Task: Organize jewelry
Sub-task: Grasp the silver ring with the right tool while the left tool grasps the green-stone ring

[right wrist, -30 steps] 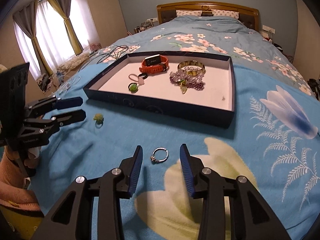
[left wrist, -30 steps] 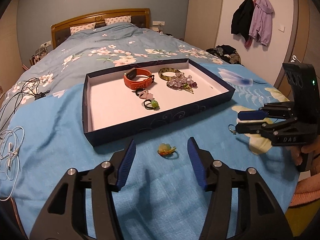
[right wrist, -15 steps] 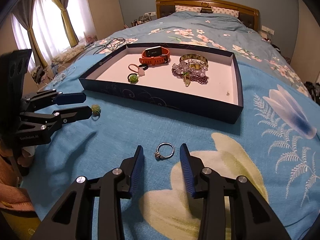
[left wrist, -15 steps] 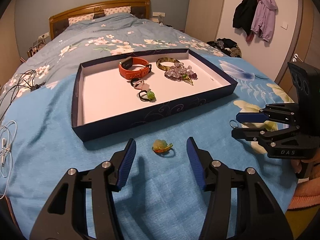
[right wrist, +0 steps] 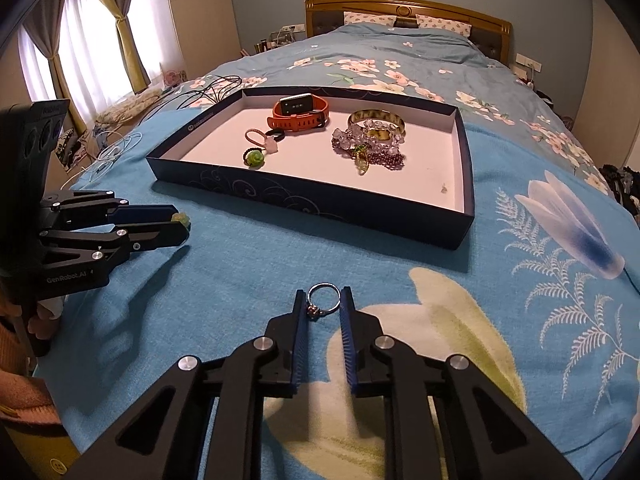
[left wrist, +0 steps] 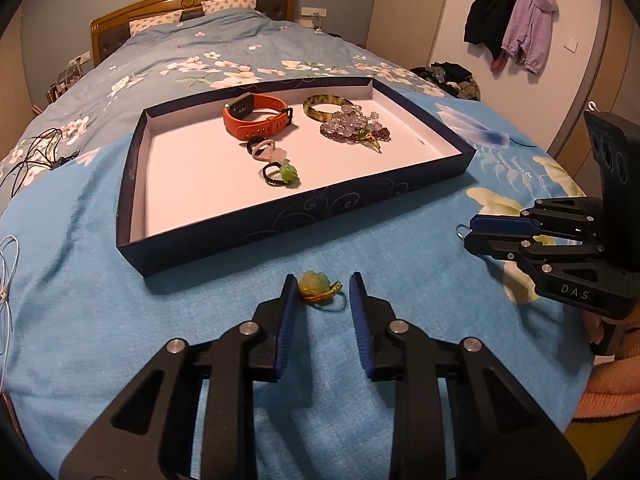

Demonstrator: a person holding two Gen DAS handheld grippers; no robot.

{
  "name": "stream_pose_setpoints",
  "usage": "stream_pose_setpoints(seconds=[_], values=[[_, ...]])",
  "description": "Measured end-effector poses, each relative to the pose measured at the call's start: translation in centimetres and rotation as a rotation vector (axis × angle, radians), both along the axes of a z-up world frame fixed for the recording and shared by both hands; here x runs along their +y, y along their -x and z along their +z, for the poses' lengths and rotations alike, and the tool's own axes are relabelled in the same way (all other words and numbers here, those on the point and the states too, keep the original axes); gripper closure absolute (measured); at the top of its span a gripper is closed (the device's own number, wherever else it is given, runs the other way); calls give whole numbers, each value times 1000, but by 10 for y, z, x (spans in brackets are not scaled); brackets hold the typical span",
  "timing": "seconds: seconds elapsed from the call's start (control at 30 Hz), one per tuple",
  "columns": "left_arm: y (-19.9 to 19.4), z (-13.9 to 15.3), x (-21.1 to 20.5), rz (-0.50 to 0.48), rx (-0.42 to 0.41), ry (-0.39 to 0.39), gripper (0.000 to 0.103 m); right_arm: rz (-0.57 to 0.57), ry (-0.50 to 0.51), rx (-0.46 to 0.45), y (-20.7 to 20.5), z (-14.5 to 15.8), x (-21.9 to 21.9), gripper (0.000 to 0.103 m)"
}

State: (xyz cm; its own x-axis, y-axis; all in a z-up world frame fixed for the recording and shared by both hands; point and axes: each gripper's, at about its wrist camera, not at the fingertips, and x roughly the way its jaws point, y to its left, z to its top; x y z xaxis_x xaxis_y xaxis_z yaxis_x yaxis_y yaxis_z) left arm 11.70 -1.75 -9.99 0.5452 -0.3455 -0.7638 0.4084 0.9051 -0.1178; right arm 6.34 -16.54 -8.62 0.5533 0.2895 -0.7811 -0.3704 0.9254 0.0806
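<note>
A dark blue tray [left wrist: 280, 216] with a white floor lies on the blue bedspread. It holds an orange watch [left wrist: 256, 116], a bangle [left wrist: 324, 104], a bead cluster [left wrist: 352, 124] and two small rings. A green flower ring [left wrist: 316, 286] lies on the spread between the fingers of my left gripper [left wrist: 323, 286]; the jaws are narrowed around it, left pad touching, right pad a little apart. A silver ring [right wrist: 322, 300] lies between the fingers of my right gripper [right wrist: 323, 300], jaws close on both sides.
Cables [left wrist: 36, 156] and a white cord [left wrist: 6, 264] lie on the bed at the left. Coats [left wrist: 508, 28] hang on the far wall. The tray also shows in the right wrist view [right wrist: 312, 200], just beyond both grippers.
Both grippers have moved forward over their rings and both pairs of jaws have narrowed around them.
</note>
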Motion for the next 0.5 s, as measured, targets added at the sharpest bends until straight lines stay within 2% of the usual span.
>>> stream_pose_setpoints(seconds=[0.1, 0.5], values=[[0, 0, 1, 2, 1, 4, 81, 1, -1, 1, 0, 0, 0, 97], [-1, 0, 4, 13, 7, 23, 82, 1, -5, -6, -1, 2, 0, 97]])
